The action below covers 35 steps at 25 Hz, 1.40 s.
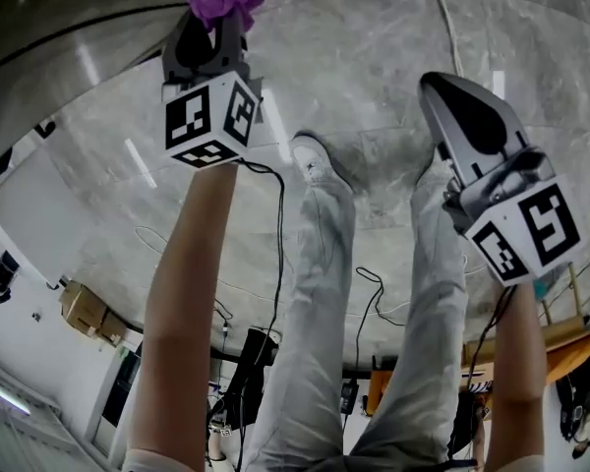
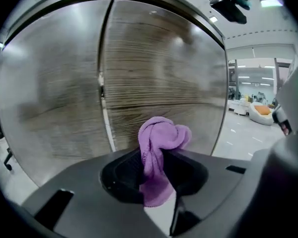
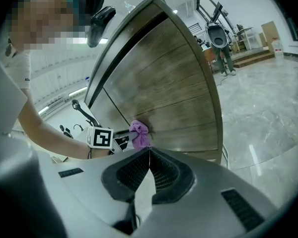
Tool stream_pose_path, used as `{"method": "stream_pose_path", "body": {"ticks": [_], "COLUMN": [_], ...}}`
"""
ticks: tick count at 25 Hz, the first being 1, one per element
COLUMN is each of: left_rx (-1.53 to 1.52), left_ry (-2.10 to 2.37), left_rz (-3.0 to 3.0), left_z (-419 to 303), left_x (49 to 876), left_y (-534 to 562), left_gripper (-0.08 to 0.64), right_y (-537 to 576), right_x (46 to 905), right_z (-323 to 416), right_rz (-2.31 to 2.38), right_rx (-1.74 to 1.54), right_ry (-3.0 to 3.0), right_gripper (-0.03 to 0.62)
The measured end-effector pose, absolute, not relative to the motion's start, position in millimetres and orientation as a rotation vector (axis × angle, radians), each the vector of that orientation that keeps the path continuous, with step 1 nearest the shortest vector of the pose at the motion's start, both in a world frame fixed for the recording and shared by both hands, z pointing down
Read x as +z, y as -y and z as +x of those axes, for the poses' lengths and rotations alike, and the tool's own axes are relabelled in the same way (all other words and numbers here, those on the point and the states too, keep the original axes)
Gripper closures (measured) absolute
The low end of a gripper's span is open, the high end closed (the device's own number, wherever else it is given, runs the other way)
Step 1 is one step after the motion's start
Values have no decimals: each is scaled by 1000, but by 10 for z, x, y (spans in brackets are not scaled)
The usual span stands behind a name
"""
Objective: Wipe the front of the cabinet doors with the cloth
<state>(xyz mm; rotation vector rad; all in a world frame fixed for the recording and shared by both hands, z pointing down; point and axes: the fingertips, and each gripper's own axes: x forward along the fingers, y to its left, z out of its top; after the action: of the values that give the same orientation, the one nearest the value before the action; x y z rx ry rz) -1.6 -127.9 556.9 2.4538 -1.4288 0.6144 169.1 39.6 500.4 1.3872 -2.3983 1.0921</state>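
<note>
Cloth [image 2: 158, 148] is purple and nubby, bunched into a twisted knot above the jaws of the left gripper [image 2: 156, 175], which are clamped on its lower tail (a flap hangs down between them toward the camera). It sits at the front of the cabinet doors [image 2: 164, 68], low on the right-hand panel and just beside the seam [image 2: 105, 108] between the two. In the right gripper view the knot seems to meet the wood, though the left gripper view does not settle whether it touches. The doors are grey-brown with horizontal grain and a faint sheen, framed by a dark edge. The right gripper [image 3: 149, 168] hangs well apart from the doors, its jaws closed tip to tip with nothing between them. Below lies a polished grey marble floor [image 1: 374, 57] streaked with reflected ceiling light. Only the head view shows the person's pale trousers [image 1: 320, 293], a white shoe [image 1: 317, 160], a black cable [image 1: 278, 224] trailing over the floor and a cardboard box [image 1: 84, 308] at the left, but of the cloth it gives just a tuft at the top edge. Only the right gripper view shows the cabinet side on, the bare forearm [image 3: 49, 133] behind the left gripper's marker cube [image 3: 100, 137], and a bright hall [image 3: 248, 38] beyond.
</note>
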Motion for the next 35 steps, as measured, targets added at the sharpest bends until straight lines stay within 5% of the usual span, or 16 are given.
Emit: {"method": "stream_pose_path", "body": {"ticks": [15,27,35], "left_rx": [649,730,806], "left_ry": [1713,1268,1186], "left_rz": [2173,2349,2403], "left_z": [-502,2073,2735], "left_x": [5677,6428,6893], "left_y": [1240,509,687], "left_gripper": [449,449,449], "right_y": [-470,-1005,-1214], "right_x": [4925,5259,5586], "right_z": [1818,2986,3518], "right_rz": [1343,1337,1501], "right_rx": [1109,1184,1225], "right_ry": [2435,2359,2266], "right_gripper": [565,565,565]}}
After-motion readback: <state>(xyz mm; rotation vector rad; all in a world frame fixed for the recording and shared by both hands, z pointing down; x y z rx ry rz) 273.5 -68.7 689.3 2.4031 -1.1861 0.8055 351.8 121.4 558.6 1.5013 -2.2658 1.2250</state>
